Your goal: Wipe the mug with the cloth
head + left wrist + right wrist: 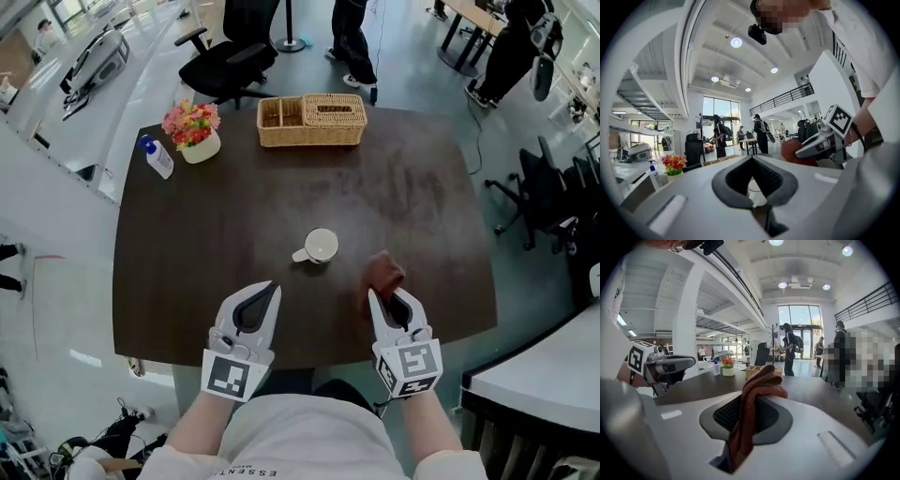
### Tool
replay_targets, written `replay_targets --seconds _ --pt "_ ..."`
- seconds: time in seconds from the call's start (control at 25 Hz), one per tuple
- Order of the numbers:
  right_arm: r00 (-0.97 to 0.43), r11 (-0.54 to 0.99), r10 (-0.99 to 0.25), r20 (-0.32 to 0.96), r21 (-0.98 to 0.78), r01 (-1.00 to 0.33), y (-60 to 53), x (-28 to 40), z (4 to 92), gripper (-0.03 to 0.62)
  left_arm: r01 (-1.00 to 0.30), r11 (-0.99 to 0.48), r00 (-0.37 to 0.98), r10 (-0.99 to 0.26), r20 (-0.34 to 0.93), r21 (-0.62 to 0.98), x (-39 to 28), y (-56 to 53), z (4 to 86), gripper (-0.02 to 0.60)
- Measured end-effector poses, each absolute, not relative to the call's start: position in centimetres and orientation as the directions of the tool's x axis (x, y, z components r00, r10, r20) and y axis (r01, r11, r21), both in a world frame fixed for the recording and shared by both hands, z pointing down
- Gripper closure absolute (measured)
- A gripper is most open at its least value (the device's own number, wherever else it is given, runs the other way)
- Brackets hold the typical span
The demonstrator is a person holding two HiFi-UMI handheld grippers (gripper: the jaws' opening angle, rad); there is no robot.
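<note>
Standing upright mid-surface (202, 253): mug (321, 246), mouth up, handle toward the person's left. Right tongs (377, 298) pinch the rust cloth (383, 274), bunched just right of the mug, not touching. Left tongs (272, 287) pressed together, empty. White pot (202, 148) holds flowers (190, 121).

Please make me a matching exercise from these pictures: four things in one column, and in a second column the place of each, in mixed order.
1. mug
2. cloth
3. basket
4. spray bottle

A. at the far edge of the table
B. gripped in the right tongs
C. near the middle of the table
D. far left corner, beside the flowers

Pairs: 1-C, 2-B, 3-A, 4-D
</note>
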State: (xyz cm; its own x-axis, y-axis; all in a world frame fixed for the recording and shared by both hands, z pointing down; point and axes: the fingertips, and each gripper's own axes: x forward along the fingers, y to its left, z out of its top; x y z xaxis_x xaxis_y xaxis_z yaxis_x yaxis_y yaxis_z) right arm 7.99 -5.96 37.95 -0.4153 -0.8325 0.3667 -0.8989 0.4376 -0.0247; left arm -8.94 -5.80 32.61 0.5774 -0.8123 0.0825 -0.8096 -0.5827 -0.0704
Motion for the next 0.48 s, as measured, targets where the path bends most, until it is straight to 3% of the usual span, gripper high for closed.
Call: replay_targets --seconds 0.48 --pt "-0.494 0.514 -0.826 0.273 0.001 -0.858 10.0 12.9 35.7 0.511 -0.904 -0.421 0.420 -0.907 0.019 -0.082 -3.1 11.1 30.1 0.581"
